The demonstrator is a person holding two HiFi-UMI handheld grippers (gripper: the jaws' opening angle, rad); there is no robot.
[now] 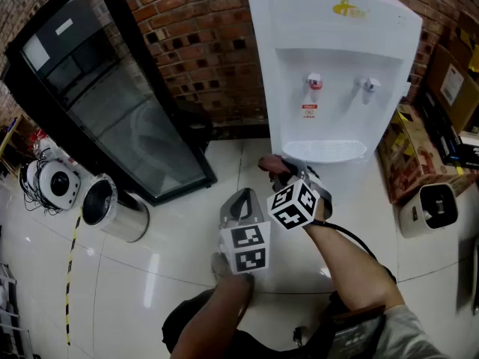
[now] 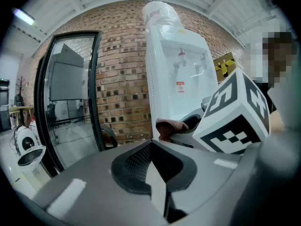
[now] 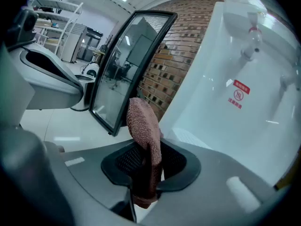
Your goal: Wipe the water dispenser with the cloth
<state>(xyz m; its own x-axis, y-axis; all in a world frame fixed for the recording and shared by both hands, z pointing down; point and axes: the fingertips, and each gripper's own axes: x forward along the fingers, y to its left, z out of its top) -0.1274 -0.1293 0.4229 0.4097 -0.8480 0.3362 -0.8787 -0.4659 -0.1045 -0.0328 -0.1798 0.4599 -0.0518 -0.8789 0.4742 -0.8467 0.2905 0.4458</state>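
The white water dispenser (image 1: pixel 329 73) stands against the brick wall, with two taps over its drip tray (image 1: pixel 325 152). My right gripper (image 1: pixel 283 176) is shut on a brown cloth (image 1: pixel 271 163), just left of and below the tray, near the dispenser's front. In the right gripper view the cloth (image 3: pixel 143 131) sticks up from the jaws (image 3: pixel 146 192), with the dispenser (image 3: pixel 244 98) close on the right. My left gripper (image 1: pixel 239 200) hangs lower and to the left, over the floor. Its jaws (image 2: pixel 157 182) are shut with nothing in them, and it looks towards the dispenser (image 2: pixel 174 79) and the cloth (image 2: pixel 170 125).
A black-framed glass cabinet (image 1: pixel 112 88) leans at the left. A steel bin (image 1: pixel 112 208) and a round white device (image 1: pixel 52 184) sit on the tiled floor beside it. Cardboard boxes (image 1: pixel 412 155) and a white appliance (image 1: pixel 430 208) crowd the dispenser's right side.
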